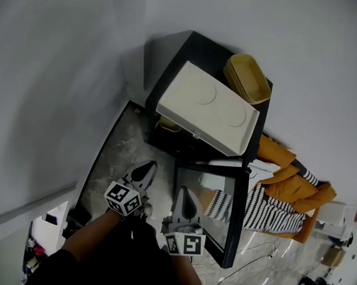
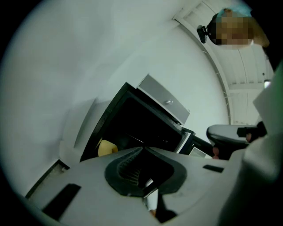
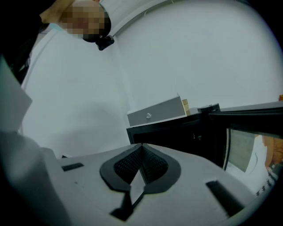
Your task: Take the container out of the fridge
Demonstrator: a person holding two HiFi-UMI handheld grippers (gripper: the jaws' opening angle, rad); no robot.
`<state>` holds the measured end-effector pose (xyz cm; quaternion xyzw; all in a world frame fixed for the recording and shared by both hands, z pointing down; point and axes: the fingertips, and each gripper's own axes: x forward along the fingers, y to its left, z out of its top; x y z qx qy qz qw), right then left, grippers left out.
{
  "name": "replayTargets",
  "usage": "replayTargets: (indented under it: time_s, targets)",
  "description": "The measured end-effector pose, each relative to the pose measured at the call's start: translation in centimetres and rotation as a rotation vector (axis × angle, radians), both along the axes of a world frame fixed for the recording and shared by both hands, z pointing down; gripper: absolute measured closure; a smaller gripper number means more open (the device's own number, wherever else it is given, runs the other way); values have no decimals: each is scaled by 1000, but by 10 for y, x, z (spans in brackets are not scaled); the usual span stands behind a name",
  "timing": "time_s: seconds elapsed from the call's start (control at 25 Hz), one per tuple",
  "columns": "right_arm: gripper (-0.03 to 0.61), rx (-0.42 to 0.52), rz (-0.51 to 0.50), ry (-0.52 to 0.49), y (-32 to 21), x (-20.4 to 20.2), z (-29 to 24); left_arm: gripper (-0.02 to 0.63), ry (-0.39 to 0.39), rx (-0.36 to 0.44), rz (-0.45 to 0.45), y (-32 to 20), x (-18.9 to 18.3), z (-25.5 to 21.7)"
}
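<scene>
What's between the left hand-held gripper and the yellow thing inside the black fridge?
Nothing in the way: the head view shows only bare grey marbled floor between the left hand-held gripper and the yellow container in the open black fridge.

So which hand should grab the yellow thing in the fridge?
Probably left. The left gripper sits nearer the yellow container, which shows in its view; the right gripper is by the open door.

Left tool [image 1: 148,167], right tool [image 1: 184,194], both closed.

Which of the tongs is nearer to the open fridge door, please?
Right. The right tongs sit just beside the fridge door; the left tongs are farther left.
</scene>
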<state>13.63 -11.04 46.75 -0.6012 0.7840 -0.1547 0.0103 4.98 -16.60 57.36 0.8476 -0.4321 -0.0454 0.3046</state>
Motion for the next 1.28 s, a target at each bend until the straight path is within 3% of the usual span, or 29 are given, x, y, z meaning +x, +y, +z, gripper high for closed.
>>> replayTargets:
  time_s: [0.16,0.36,0.68,0.84,1.28]
  targets:
    - [577,-14,30,-9,-13,5,11,607,44,-37,-39,-24,0,31]
    - [578,-33,50,-12,-28,8,29,607,45,-94,-61,-48,2,72]
    - [577,-52,17,4,-46,-1,50,604,160,-190,-107,-81,5,121]
    - [578,-68,5,0,-50,-7,59,481,208,-242,-109,-95,8,148]
    - [578,-97,3,-30,-53,-18,79,415,323,-371,-139,-119,17,204]
